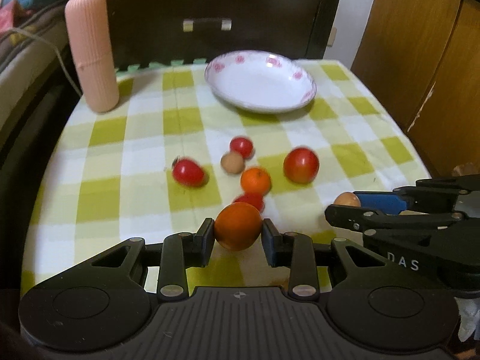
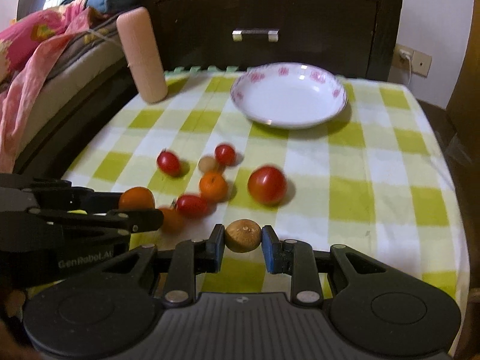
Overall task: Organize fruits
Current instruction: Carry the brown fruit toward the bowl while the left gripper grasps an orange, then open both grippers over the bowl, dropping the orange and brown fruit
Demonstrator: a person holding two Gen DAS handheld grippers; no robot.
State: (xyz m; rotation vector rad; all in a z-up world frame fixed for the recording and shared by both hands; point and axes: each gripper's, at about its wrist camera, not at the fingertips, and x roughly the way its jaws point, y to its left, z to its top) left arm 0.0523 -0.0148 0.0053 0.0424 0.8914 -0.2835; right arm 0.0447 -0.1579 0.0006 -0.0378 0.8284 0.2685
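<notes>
My left gripper [image 1: 238, 235] is shut on an orange [image 1: 238, 225], held just above the checked cloth near the front edge. Beside it my right gripper [image 2: 243, 241] is shut on a small brown round fruit [image 2: 242, 235]. From the right wrist view the left gripper [image 2: 141, 208] shows at the left with the orange [image 2: 136, 198]. In the left wrist view the right gripper [image 1: 342, 205] shows with the brown fruit [image 1: 347, 200]. Loose on the cloth lie a big tomato [image 1: 301, 165], a small orange [image 1: 255, 180], three cherry tomatoes and another brown fruit [image 1: 232, 163]. An empty white plate [image 1: 261, 90] stands behind them.
A tall pink ribbed container [image 1: 91, 51] stands at the table's back left corner. A dark drawer unit [image 2: 255, 15] is behind the table, a bed with bedding [image 2: 36, 48] on the left, and a wooden cabinet [image 1: 420, 45] on the right.
</notes>
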